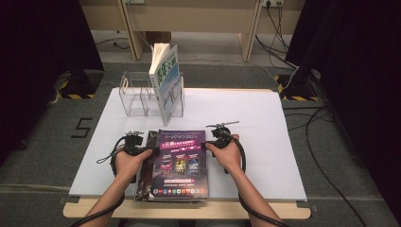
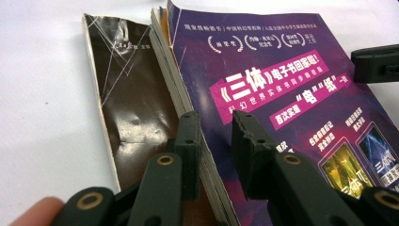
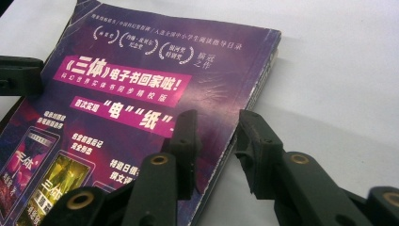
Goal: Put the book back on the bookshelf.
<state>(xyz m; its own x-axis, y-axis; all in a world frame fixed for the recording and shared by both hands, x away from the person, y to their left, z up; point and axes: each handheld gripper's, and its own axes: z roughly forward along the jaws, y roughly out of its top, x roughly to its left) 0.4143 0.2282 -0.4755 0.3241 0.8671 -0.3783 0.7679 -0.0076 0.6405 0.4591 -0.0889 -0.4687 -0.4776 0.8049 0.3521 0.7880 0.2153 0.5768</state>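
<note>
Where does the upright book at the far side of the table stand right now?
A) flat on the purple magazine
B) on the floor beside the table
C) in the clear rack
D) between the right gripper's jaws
C: in the high view the upright book stands in the clear rack, beyond the purple magazine that both grippers work on.

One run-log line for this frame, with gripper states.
work: purple book on white table | left gripper: jaws astride left edge, open | right gripper: jaws astride right edge, open | rack: one book upright
</note>
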